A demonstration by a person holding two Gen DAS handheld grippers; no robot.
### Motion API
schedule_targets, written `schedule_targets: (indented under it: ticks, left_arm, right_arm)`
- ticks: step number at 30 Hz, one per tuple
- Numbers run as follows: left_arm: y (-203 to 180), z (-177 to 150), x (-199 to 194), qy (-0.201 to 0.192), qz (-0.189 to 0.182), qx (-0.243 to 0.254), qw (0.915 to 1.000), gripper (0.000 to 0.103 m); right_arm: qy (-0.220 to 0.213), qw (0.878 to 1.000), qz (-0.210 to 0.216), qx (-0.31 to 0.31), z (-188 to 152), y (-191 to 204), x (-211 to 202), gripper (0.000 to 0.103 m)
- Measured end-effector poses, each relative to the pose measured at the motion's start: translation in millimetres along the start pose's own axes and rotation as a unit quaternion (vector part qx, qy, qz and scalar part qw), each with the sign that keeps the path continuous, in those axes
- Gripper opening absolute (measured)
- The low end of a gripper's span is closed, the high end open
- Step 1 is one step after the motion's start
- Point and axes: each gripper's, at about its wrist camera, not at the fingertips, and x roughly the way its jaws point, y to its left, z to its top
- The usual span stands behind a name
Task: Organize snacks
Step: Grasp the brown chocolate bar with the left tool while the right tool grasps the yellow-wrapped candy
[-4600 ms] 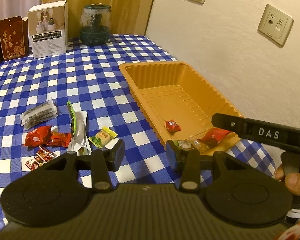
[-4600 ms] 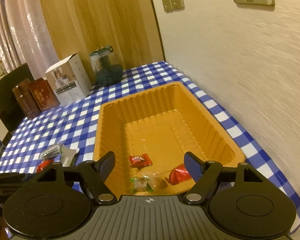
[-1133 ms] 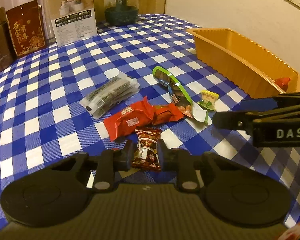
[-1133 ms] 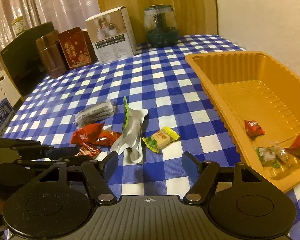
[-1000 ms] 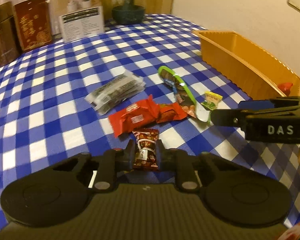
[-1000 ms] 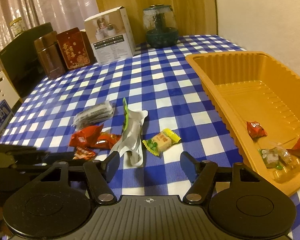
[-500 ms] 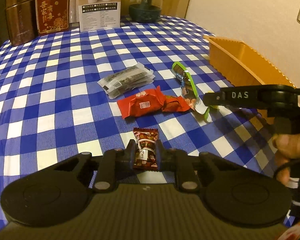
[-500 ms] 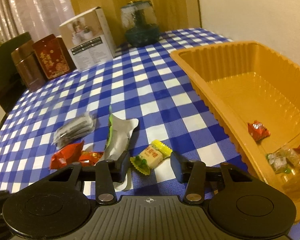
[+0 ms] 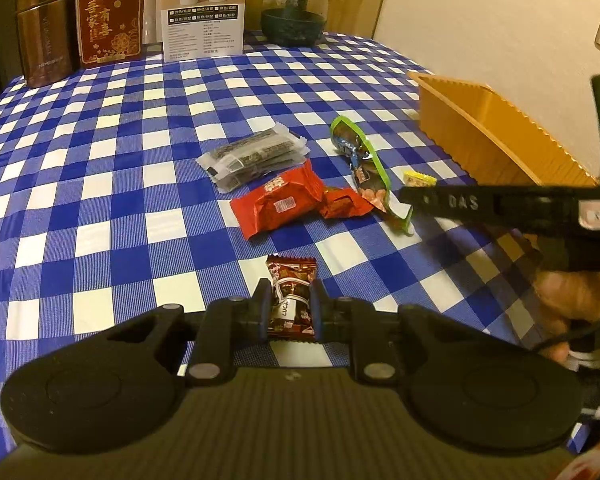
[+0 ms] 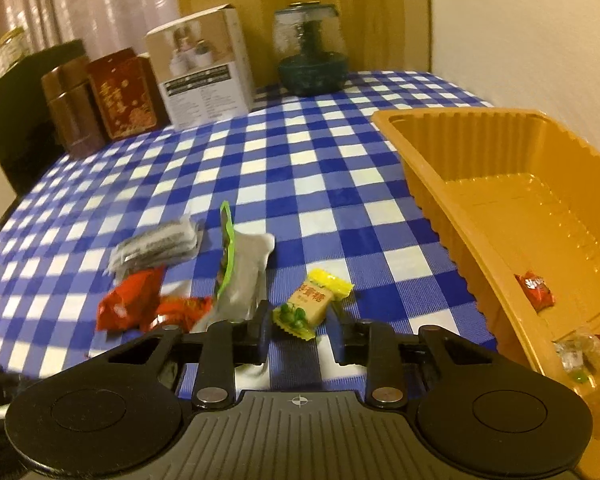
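Observation:
My left gripper (image 9: 290, 314) is shut on a dark brown candy (image 9: 291, 280), held just above the checked cloth. My right gripper (image 10: 300, 326) straddles a yellow candy (image 10: 310, 304) that lies on the cloth. Its jaws are closing, and a small gap still shows at the right pad. The orange tray (image 10: 432, 184) stands to the right, with a red candy (image 10: 534, 286) and clear-wrapped sweets (image 10: 580, 352) inside. In the left wrist view the right gripper's finger (image 9: 460, 202) reaches across in front of the tray (image 9: 480, 128).
A red packet (image 9: 280, 204), a smaller red one (image 9: 342, 204), a green-edged pouch (image 9: 364, 172) and a dark packet (image 9: 256, 156) lie mid-table. Tins (image 9: 44, 24), a white box (image 9: 204, 12) and a glass jar (image 9: 294, 4) line the back. A wall runs along the right. A hand (image 9: 572, 300) holds the right gripper.
The right gripper came down and forward over the yellow candy, and its jaws narrowed around it. The left gripper kept its hold on the brown candy.

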Motion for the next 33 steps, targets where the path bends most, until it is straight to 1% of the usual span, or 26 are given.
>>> schedule_targets:
  ticks: [2, 3, 5, 8, 11, 13, 14, 16, 17, 18, 21, 24, 27, 29, 32, 33]
  left_arm:
    - [-0.5, -2.0, -1.8, 0.001, -0.001, -0.003, 1.0, 0.018]
    - [-1.0, -3.2, -3.0, 0.001, -0.002, -0.004, 1.0, 0.018]
    - [-2.8, -6.4, -5.8, 0.002, -0.001, -0.006, 1.0, 0.018]
    - [-4.8, -11.1, -10.1, 0.003, -0.001, -0.01, 0.9999, 0.018]
    - [-4.8, -14.3, -13.4, 0.001, 0.001, -0.014, 0.9999, 0.018]
    - [-4.7, -14.5, -14.1, 0.001, 0.001, -0.02, 0.9998, 0.018]
    - [-4.9, -14.2, -14.2, 0.001, 0.002, -0.021, 0.9998, 0.018]
    - [-4.6, -13.2, -14.4, 0.0, 0.003, -0.023, 0.9997, 0.018]
    - [-4.5, -12.4, -14.4, -0.001, 0.004, -0.023, 0.9997, 0.018]
    - [-4.0, -11.8, -14.3, -0.002, 0.005, -0.023, 0.9997, 0.018]
    - [-1.8, -8.7, -13.0, -0.006, 0.008, -0.028, 0.9995, 0.018]
    - [-0.6, -5.7, -11.0, -0.009, 0.01, -0.032, 0.9994, 0.018]
    - [-1.1, -4.6, -8.2, -0.009, 0.01, -0.033, 0.9994, 0.018]
    - [-2.4, -4.9, -7.0, -0.009, 0.011, -0.032, 0.9994, 0.018]
    - [-4.4, -6.4, -4.9, -0.009, 0.014, -0.027, 0.9995, 0.018]
    - [-5.0, -6.8, -4.8, -0.01, 0.015, -0.025, 0.9995, 0.018]
  right_arm:
    - [0.006, 1.0, 0.009, -0.011, -4.3, -0.5, -6.3, 0.028]
    - [0.012, 1.0, 0.014, -0.016, -6.9, -1.0, -9.8, 0.017]
    - [0.026, 0.999, 0.026, -0.029, -13.1, -1.7, -18.3, 0.008]
    - [0.042, 0.997, 0.026, -0.058, -24.0, -0.6, -33.7, 0.008]
    - [0.045, 0.998, 0.025, -0.044, -30.4, -5.4, -42.8, 0.008]
    - [0.037, 0.999, 0.024, -0.026, -29.5, -7.6, -44.5, 0.008]
    - [0.033, 0.999, 0.024, -0.017, -28.1, -7.8, -44.1, 0.01]
    - [0.024, 0.999, 0.027, 0.006, -22.4, -8.7, -41.7, 0.025]
    - [0.018, 0.999, 0.03, 0.017, -19.0, -9.2, -40.4, 0.043]
    - [0.013, 0.999, 0.031, 0.025, -14.5, -9.2, -38.2, 0.052]
    - [-0.001, 0.998, 0.03, 0.049, -2.7, -8.3, -30.7, 0.052]
    - [-0.012, 0.996, 0.017, 0.081, 6.9, -11.5, -20.8, 0.052]
    - [-0.002, 0.995, -0.003, 0.098, 11.1, -13.1, -7.7, 0.051]
    - [0.003, 0.996, -0.01, 0.088, 11.2, -9.7, -2.4, 0.051]
    - [0.001, 0.999, -0.018, 0.046, 7.1, -0.9, -0.7, 0.051]
    - [0.0, 0.999, -0.022, 0.026, 4.4, 2.2, -0.1, 0.047]
